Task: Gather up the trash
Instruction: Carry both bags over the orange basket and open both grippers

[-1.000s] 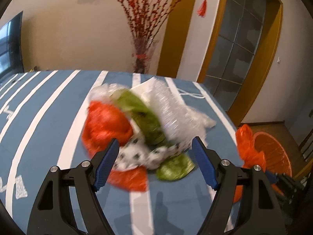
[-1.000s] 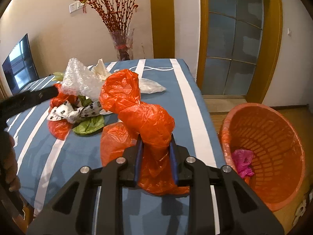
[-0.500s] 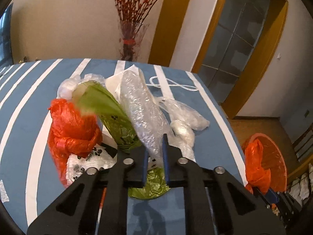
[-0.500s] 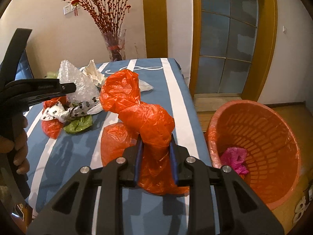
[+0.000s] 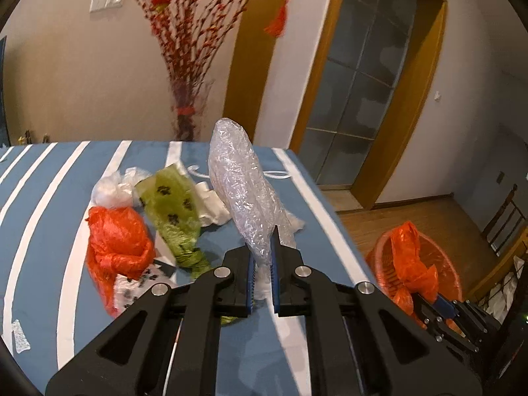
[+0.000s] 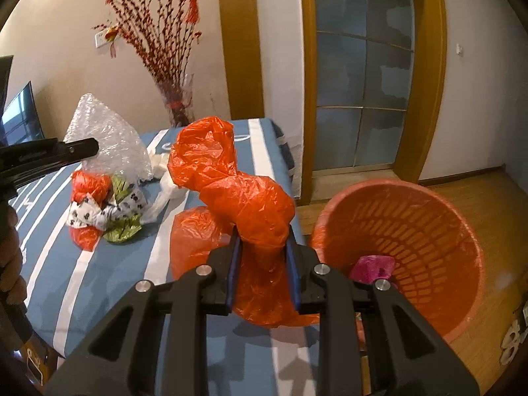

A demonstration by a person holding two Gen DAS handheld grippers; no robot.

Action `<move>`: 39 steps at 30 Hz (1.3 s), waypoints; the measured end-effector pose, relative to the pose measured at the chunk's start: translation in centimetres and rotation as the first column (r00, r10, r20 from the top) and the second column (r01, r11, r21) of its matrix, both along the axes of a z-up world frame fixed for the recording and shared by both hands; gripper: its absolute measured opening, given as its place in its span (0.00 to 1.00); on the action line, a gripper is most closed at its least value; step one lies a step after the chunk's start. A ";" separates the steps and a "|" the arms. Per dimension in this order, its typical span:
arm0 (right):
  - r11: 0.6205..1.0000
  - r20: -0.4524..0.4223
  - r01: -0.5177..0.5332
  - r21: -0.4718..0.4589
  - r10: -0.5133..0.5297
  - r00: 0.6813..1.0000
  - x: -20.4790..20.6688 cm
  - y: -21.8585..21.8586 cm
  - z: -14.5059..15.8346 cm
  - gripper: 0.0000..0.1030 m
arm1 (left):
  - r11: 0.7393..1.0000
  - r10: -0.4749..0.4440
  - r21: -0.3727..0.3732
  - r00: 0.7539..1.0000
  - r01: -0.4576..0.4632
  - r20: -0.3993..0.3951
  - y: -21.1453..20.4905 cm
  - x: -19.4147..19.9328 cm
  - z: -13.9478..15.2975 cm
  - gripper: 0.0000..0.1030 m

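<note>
My left gripper (image 5: 263, 252) is shut on a roll of clear bubble wrap (image 5: 242, 186), which stands up from the jaws above the blue striped table (image 5: 49, 198). The same bubble wrap (image 6: 109, 137) shows at the left of the right wrist view, lifted off the pile. My right gripper (image 6: 264, 241) is shut on a crumpled orange plastic bag (image 6: 231, 184) at the table's right edge, next to the orange basket (image 6: 429, 204). On the table lie an orange bag (image 5: 115, 244), a green paw-print bag (image 5: 175, 211) and white plastic (image 5: 112, 188).
The basket (image 5: 445, 264) stands on the wooden floor to the right of the table and holds a pink scrap (image 6: 373, 265). A vase of red branches (image 5: 188, 76) stands behind the table. A person's hand (image 6: 10, 264) grips the left tool. A door lies behind the basket.
My left gripper went from open over the pile to shut on the bubble wrap and lifted it up. My right gripper, still holding the orange bag, moved toward the basket.
</note>
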State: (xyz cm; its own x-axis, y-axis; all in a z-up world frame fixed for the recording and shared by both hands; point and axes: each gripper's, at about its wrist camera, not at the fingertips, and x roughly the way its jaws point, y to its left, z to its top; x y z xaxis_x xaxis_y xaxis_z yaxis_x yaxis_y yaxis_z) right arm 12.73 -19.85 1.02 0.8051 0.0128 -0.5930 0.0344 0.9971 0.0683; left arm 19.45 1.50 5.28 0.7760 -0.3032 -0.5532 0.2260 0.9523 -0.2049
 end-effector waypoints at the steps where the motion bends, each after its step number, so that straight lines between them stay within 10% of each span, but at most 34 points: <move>1: 1.000 0.007 0.012 0.001 -0.012 1.000 -0.3 -0.4 0.3 0.24 | 1.000 -0.007 0.000 1.000 0.007 0.004 -0.3 -0.1 0.2 0.07; 39: 0.916 0.001 0.400 0.034 -0.400 0.916 -3.7 -16.2 -0.9 0.24 | 0.916 -0.399 0.022 0.914 0.402 -0.070 -20.3 -3.1 -3.9 0.07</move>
State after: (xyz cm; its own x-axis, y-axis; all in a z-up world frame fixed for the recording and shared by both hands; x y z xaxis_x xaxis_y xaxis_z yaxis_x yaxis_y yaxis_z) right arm 8.98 -36.09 0.13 0.7517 -0.2925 -0.5911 0.4295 0.8973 0.1020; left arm 16.37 -18.80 1.43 0.5569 -0.5609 -0.6125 0.5778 0.7914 -0.1994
